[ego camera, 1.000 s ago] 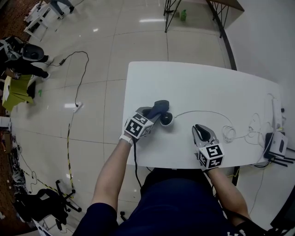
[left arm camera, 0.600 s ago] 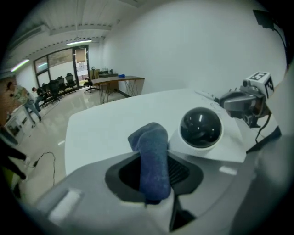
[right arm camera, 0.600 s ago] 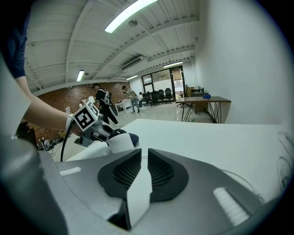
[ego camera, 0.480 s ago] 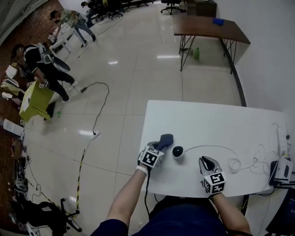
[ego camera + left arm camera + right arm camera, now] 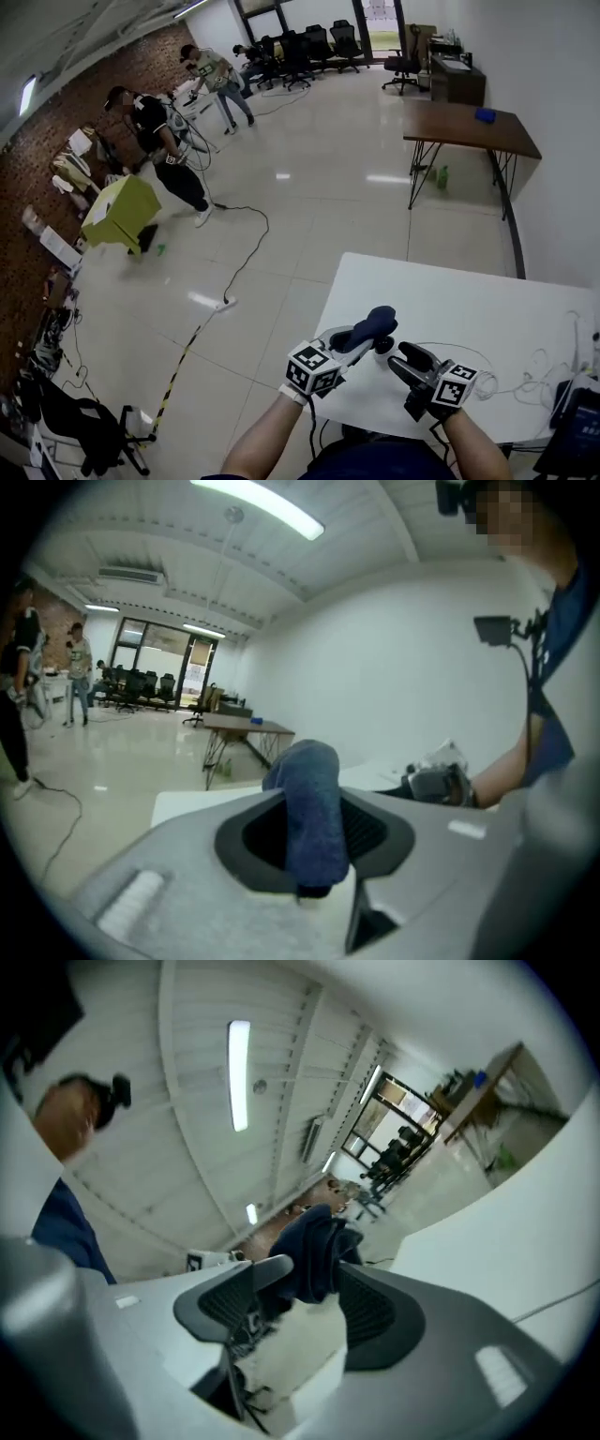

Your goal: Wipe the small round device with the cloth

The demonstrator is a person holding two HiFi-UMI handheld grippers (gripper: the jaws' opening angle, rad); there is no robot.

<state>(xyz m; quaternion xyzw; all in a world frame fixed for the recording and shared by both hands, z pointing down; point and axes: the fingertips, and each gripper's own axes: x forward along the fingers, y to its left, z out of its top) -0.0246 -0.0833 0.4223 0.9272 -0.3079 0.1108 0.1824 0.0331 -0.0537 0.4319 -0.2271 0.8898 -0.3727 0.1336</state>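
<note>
Over the white table [image 5: 525, 309], the left gripper [image 5: 312, 803] pinches the soft dark-blue cloth [image 5: 375, 324]. The right gripper [image 5: 305, 1283] has just been opening its jaws; they stand wide, with the small round white device [image 5: 382, 346] apparently between them. It is probably light and slick, so hold its sides.

The cloth [image 5: 378, 322] is dark blue. The left gripper [image 5: 351, 339] and the right gripper [image 5: 410, 360] are grey and black, and each has a cube with black and white squares. The table [image 5: 469, 300] is white, and so is the cable [image 5: 539, 382]. The floor [image 5: 309, 216] is shiny cream. The desk [image 5: 473, 127] is brown. The wall [image 5: 66, 122] is red-brown brick. The box [image 5: 117, 214] is yellow-green. The tape [image 5: 173, 370] has black and yellow stripes.
</note>
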